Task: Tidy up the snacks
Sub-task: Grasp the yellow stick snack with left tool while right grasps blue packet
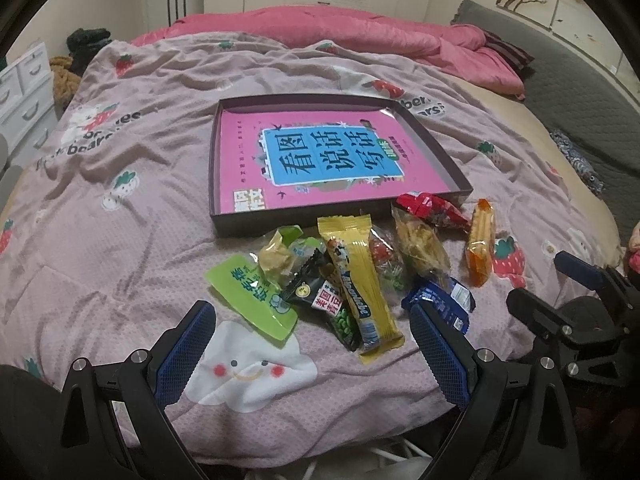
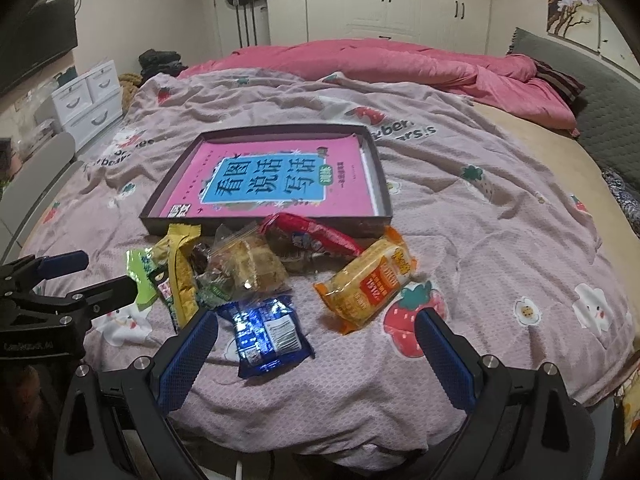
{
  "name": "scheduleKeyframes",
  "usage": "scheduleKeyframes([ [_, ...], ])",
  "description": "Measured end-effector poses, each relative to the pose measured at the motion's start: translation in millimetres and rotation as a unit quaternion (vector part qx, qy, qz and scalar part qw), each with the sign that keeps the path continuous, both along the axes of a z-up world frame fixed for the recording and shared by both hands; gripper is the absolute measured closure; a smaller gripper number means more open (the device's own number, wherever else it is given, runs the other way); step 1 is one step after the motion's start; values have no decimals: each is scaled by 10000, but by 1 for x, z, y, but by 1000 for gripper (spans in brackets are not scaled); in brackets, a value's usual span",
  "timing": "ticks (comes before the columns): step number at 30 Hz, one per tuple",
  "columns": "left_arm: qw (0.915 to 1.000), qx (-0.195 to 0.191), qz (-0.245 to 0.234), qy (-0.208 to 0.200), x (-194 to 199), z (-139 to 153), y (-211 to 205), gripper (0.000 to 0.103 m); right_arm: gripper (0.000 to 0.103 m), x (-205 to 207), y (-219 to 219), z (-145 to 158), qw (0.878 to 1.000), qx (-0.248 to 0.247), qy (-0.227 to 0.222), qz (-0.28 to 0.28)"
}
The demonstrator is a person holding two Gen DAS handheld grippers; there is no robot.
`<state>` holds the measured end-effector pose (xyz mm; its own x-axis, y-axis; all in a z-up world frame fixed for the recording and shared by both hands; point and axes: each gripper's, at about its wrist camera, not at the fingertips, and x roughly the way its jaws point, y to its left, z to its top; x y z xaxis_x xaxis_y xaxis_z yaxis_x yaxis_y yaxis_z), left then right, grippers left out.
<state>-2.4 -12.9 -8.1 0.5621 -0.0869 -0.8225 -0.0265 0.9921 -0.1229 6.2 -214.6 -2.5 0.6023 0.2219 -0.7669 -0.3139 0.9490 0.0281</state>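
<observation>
A pile of snack packets lies on the bed in front of a shallow dark box (image 1: 224, 160) (image 2: 384, 184) that holds a pink book (image 1: 320, 160) (image 2: 272, 176). The pile has a green pouch (image 1: 250, 296), a yellow bar (image 1: 360, 280) (image 2: 180, 272), a blue packet (image 1: 440, 304) (image 2: 264, 332), an orange cracker pack (image 1: 480, 248) (image 2: 368, 280), a red packet (image 1: 432, 208) (image 2: 316, 236) and a clear bag of biscuits (image 2: 248, 264). My left gripper (image 1: 310, 312) is open and empty just before the pile. My right gripper (image 2: 316, 324) is open and empty, around the blue and orange packs.
The bed has a mauve strawberry-print cover (image 1: 120, 220) (image 2: 500, 220) and a pink duvet (image 1: 360, 28) (image 2: 400, 60) at the back. A grey headboard cushion (image 2: 600, 120) runs along the right. White drawers (image 2: 88, 96) stand at the left. The right gripper shows at the left view's right edge (image 1: 560, 280).
</observation>
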Motion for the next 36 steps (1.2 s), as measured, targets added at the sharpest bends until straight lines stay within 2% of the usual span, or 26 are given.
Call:
scheduleKeyframes([
  [8,9999,-33,-37,127,8,-6,-2,5,3,5,12,-14,9990,-50,337,275],
  [21,9987,-193,-49,476,25,-22,1,5,6,20,34,-46,9929,-446,835,716],
  [25,9982,-223,-75,543,30,-26,-1,5,13,24,41,-54,9912,-582,846,834],
  [32,9987,-254,-106,439,41,-26,-6,6,42,35,47,-69,9867,-683,1044,1045],
  [34,9986,-292,-135,414,44,-26,-7,12,48,38,48,-73,9854,-682,1127,1077],
  [36,9981,-333,-164,485,48,-29,-8,25,48,38,49,-74,9856,-645,1126,1086],
])
